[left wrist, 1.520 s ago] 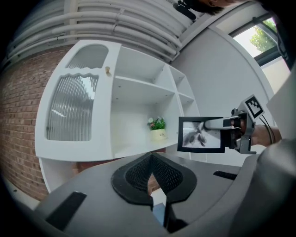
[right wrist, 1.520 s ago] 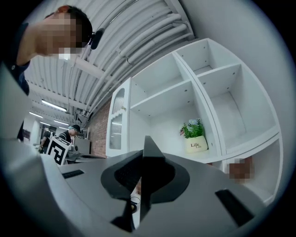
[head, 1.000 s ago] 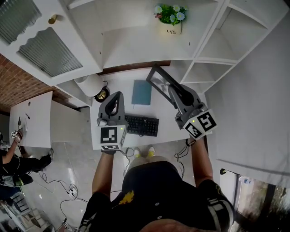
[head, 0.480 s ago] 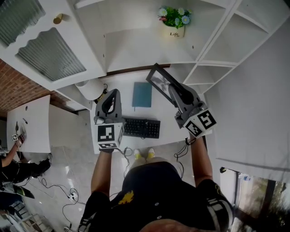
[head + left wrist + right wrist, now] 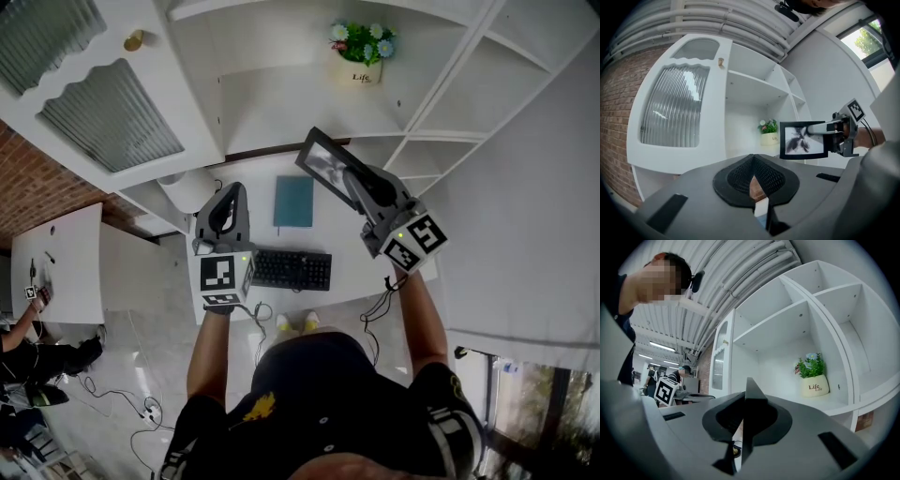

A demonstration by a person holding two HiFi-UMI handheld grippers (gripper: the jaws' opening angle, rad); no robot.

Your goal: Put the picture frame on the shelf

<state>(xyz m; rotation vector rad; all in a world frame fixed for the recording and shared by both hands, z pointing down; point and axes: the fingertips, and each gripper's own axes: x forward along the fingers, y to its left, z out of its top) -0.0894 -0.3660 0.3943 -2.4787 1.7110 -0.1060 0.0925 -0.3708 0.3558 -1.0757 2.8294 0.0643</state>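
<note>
The black picture frame [image 5: 325, 161] with a dark flower print hangs tilted above the desk's back edge, below the open white shelf [image 5: 300, 103]. My right gripper [image 5: 355, 180] is shut on the frame's right side. The right gripper view shows the frame edge-on [image 5: 748, 399] between the jaws, facing the shelf compartment. From the left gripper view the frame [image 5: 803, 139] and the right gripper [image 5: 833, 133] show at the right. My left gripper [image 5: 228, 201] is held over the desk's left part, shut and with nothing in it, its pads [image 5: 740, 180] meeting.
A cream pot of flowers [image 5: 362, 49] stands on the shelf at the right [image 5: 813, 378]. A ribbed-glass cabinet door [image 5: 105, 111] is at the left. On the desk lie a keyboard [image 5: 292, 269], a teal book [image 5: 293, 201] and a white lamp [image 5: 184, 187].
Both grippers have edged toward the shelf unit and slightly upward. The frame has travelled with the right gripper, still held.
</note>
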